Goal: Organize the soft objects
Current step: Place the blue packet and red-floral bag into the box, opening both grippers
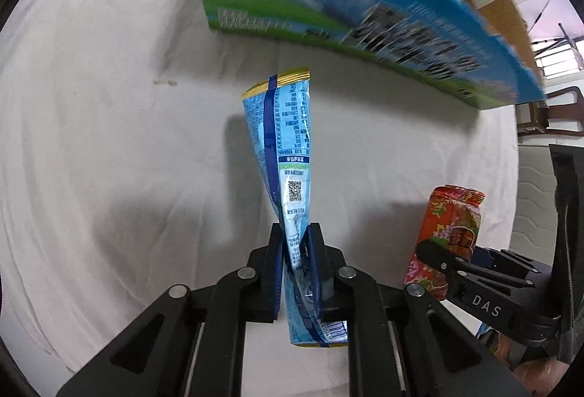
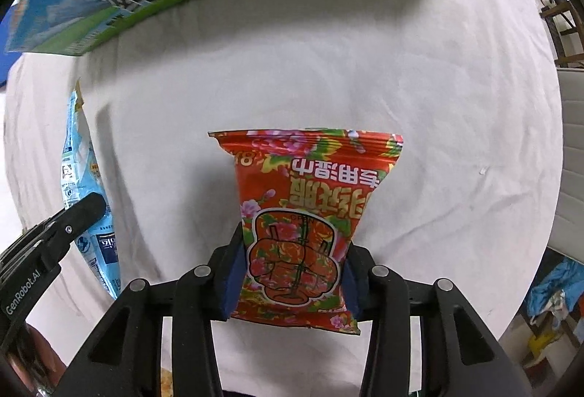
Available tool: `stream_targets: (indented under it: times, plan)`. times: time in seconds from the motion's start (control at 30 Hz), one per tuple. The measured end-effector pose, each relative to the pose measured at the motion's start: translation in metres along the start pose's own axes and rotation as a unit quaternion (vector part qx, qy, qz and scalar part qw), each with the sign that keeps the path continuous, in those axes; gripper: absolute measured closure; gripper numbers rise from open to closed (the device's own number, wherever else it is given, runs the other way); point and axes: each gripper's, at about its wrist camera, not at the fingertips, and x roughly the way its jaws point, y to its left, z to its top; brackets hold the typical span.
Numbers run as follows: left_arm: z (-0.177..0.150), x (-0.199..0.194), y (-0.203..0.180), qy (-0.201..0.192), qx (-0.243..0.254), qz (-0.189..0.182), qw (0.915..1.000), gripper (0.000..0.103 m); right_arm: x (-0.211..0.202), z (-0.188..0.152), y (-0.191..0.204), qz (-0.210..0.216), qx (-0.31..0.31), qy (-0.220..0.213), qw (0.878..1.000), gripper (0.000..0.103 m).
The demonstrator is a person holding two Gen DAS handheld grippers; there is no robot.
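Left hand-held gripper pinching blue packet near its lower end; long axis runs forward, away from fingers, over white-clothed desk.
Right hand-held gripper pinching red packet, just beside.
Box ahead, above both; left looks nearer, judging by view.

the printed box is blurred, its lettering unreadable, its top cut off by the frame edge. the blue packet hides partly behind the clamping pads, its small print illegible.
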Motion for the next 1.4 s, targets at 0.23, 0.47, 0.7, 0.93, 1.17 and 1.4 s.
stream_targets:
  times: [0.23,0.47,0.7,0.93,1.17,1.4]
  plan:
    - [0.011,-0.080,-0.026,-0.061,0.040,-0.025,0.9970,0.093,-0.054,0.001,-0.010,0.035,-0.028,-0.047,0.998,0.057]
    - [0.054,-0.189,0.009,-0.114,0.088,-0.043,0.9886,0.093,-0.156,0.021,0.005,0.065,-0.060,-0.114,0.990,0.057]
    - [0.132,-0.197,-0.005,-0.131,0.095,-0.029,0.9863,0.093,-0.206,0.068,0.018,0.066,-0.073,-0.157,0.983,0.057]
    - [0.204,-0.159,0.012,-0.075,0.064,-0.025,0.9949,0.093,-0.189,0.134,0.016,0.068,-0.043,-0.143,0.987,0.057]
    - [0.246,-0.106,0.034,0.006,0.020,-0.032,0.9993,0.093,-0.147,0.192,0.021,0.069,-0.015,-0.115,0.991,0.057]
    - [0.254,-0.068,0.046,0.044,0.010,-0.009,0.9989,0.092,-0.101,0.221,0.028,0.055,-0.014,-0.084,0.995,0.057]
